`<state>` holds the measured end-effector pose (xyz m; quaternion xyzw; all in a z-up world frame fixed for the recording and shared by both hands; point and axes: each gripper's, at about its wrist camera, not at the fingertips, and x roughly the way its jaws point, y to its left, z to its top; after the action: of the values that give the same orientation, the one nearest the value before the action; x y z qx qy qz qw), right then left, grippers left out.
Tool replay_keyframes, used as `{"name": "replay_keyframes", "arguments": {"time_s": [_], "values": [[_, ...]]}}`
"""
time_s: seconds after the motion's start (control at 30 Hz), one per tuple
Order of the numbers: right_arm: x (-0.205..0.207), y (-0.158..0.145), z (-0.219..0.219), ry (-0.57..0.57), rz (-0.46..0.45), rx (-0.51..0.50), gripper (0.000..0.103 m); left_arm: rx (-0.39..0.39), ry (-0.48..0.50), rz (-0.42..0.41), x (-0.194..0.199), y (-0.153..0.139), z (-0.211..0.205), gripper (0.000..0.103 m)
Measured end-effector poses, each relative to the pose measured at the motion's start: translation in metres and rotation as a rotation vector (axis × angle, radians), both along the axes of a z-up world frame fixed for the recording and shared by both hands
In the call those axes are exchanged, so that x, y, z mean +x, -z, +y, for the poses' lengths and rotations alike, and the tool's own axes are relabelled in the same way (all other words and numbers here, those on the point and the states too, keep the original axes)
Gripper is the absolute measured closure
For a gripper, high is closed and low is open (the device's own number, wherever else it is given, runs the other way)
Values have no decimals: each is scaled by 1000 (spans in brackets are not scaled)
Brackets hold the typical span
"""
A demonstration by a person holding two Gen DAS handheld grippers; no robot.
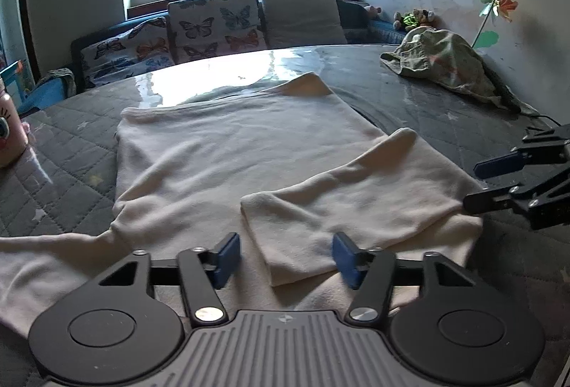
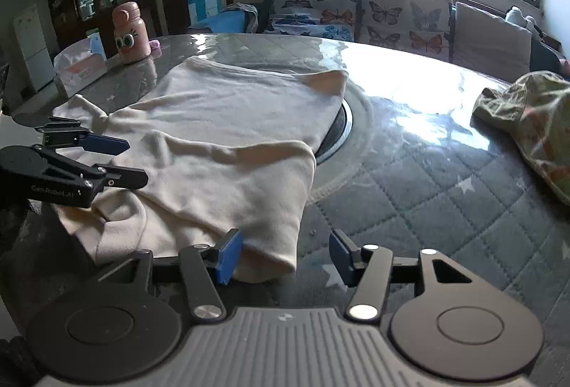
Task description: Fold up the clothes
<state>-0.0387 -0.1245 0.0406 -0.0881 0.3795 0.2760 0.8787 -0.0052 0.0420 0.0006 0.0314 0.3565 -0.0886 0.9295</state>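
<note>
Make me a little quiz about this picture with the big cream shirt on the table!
1. True or false: the right sleeve of the cream shirt is already folded in over its body.
2. Which sits near the table's far left corner? A) pink bottle B) red kettle C) blue bucket
3. Fill in: the other piece of clothing waiting by the wall is ____ in colour.

Key:
1. True. The folded sleeve lies flat across the shirt.
2. A, the pink bottle with cartoon eyes.
3. Green: the crumpled green garment.
</note>
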Motion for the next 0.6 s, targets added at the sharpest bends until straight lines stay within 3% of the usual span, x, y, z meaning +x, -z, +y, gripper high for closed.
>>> {"name": "replay_keyframes", "arguments": {"time_s": [0.07,0.17,0.5,0.6], "values": [[-2,3,1,3,3,10,47,2,5,-3,0,-2,-2,78],[-6,5,5,-7,-16,-5,42,10,6,-15,0,-7,-3,88],[-10,6,-1,57,-46,-48,42,-5,-7,-157,-12,-53,4,93],[-11,7,-6,69,-42,-50,42,3,-14,-158,-14,-56,9,93]]}}
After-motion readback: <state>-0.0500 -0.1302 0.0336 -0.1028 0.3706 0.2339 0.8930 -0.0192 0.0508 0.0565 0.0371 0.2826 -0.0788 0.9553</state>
